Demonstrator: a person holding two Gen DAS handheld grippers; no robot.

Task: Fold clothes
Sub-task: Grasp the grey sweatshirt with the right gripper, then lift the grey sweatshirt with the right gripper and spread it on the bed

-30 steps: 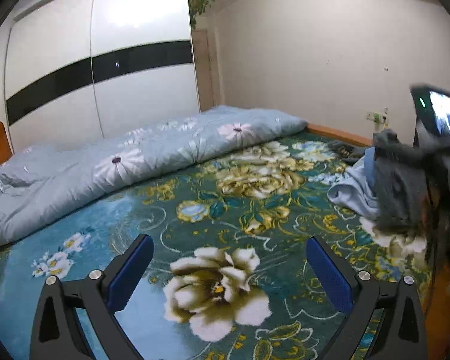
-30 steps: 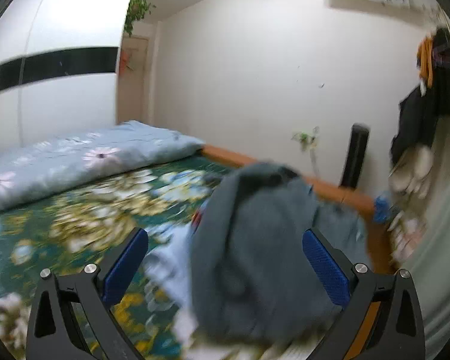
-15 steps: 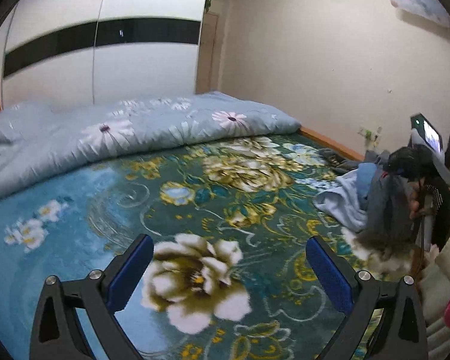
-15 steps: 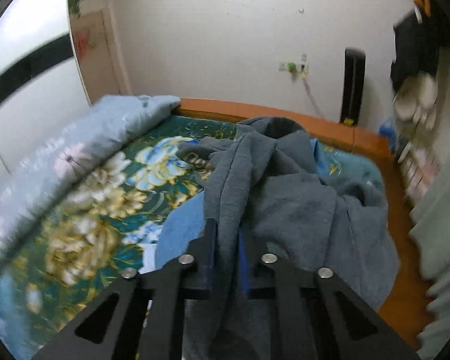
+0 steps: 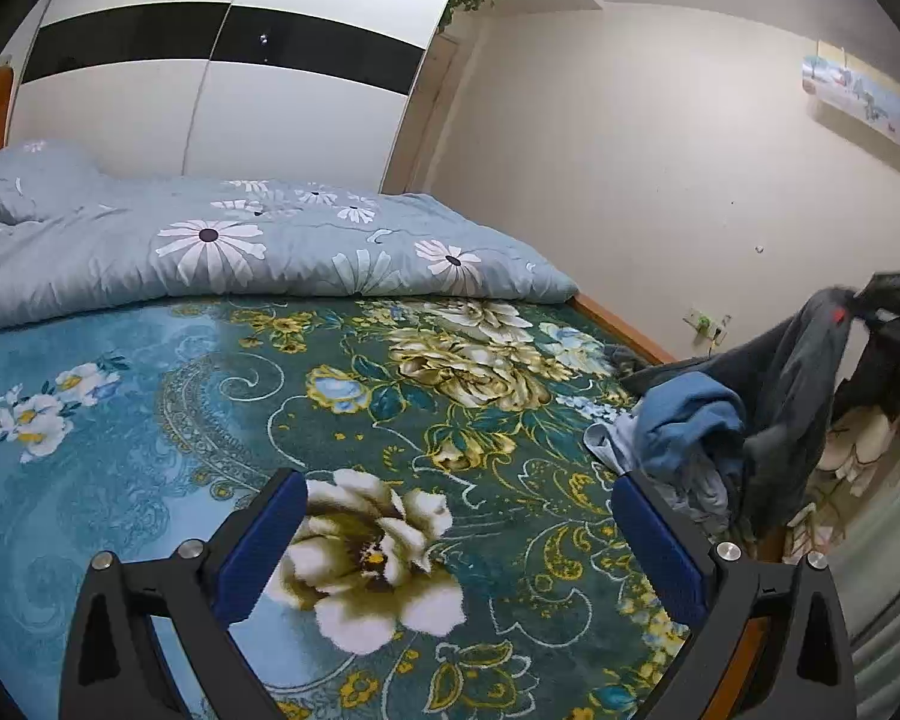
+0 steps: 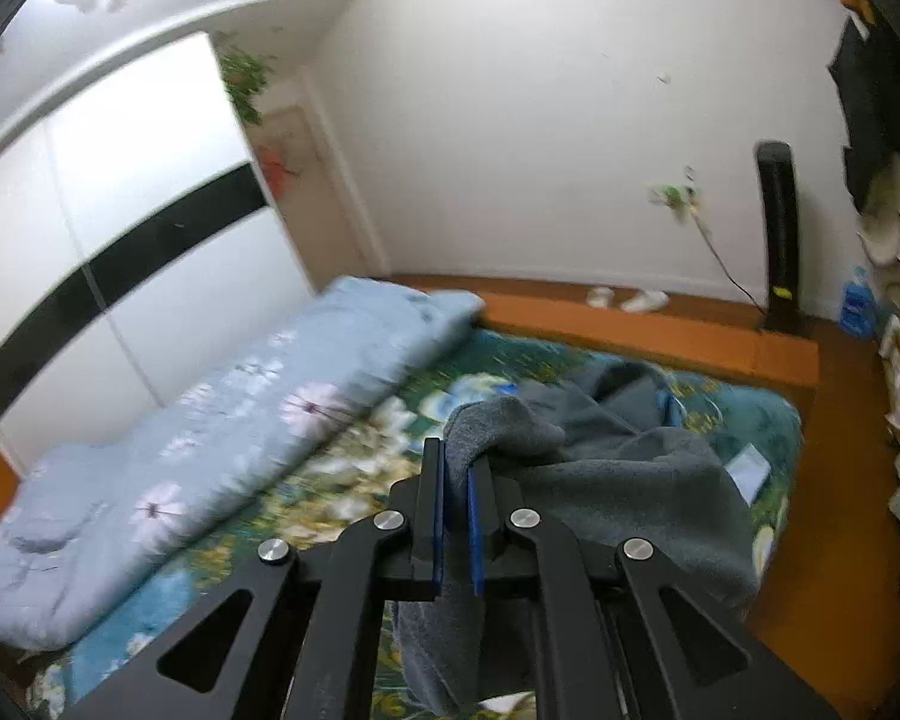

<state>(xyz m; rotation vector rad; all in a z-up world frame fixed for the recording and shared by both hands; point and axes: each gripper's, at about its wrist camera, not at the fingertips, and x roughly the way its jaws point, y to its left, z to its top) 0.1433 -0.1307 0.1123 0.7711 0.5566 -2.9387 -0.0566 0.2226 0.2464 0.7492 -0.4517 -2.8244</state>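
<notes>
A dark grey fleece garment (image 6: 618, 480) hangs from my right gripper (image 6: 456, 468), which is shut on a fold of it and holds it above the bed's right corner. In the left wrist view the same grey garment (image 5: 792, 396) is lifted at the far right, above a heap of blue clothes (image 5: 684, 426) on the floral bedspread (image 5: 306, 396). My left gripper (image 5: 456, 534) is open and empty, low over the bedspread, well left of the heap.
A light blue quilt with daisies (image 5: 240, 246) lies along the far side of the bed. The wooden bed frame (image 6: 660, 330) edges the foot. A white wardrobe (image 5: 210, 90) stands behind. A black tower (image 6: 780, 240) and slippers (image 6: 630, 300) are on the floor.
My right gripper closed on the grey garment and has lifted it up off the heap. My left gripper has stayed open, and its view has swung to the right.
</notes>
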